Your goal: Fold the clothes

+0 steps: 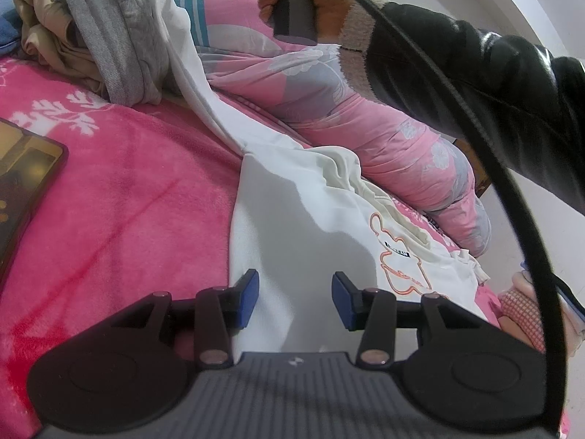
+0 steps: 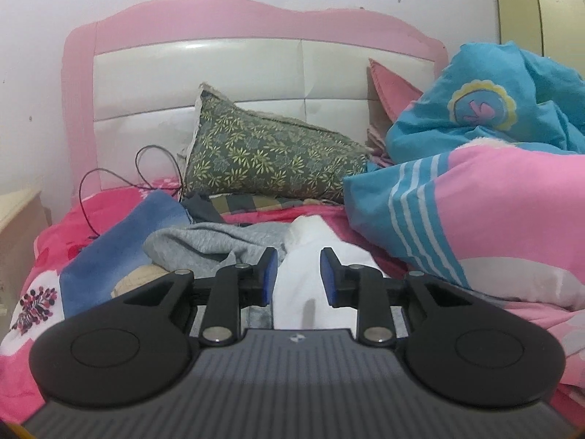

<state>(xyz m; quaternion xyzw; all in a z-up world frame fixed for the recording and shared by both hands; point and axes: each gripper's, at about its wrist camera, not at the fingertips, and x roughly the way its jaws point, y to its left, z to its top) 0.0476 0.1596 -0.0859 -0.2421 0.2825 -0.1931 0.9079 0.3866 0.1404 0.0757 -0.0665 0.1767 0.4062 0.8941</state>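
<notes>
A white garment [image 1: 292,197] with an orange outline print lies spread on the pink blanket [image 1: 128,201]; one long part of it runs up toward the clothes heap. My left gripper [image 1: 295,298] hovers over its near end, open, with the cloth under the pads and not pinched. In the right wrist view, my right gripper [image 2: 298,278] stands partly open, and the end of the white garment [image 2: 310,252] lies loose between and beyond its fingers without being pressed. A grey garment [image 1: 109,36] [image 2: 204,245] and a beige one [image 1: 47,36] are heaped beside it.
A hand [image 1: 292,11] in a black sleeve [image 1: 475,73] holds the other gripper's handle, and its cable [image 1: 512,201] arcs down the right. A dark flat tablet [image 1: 25,183] lies left. A pink-and-blue quilt [image 2: 493,201], a green pillow [image 2: 270,157], a blue cloth [image 2: 120,241] and the headboard [image 2: 234,69] ring the bed.
</notes>
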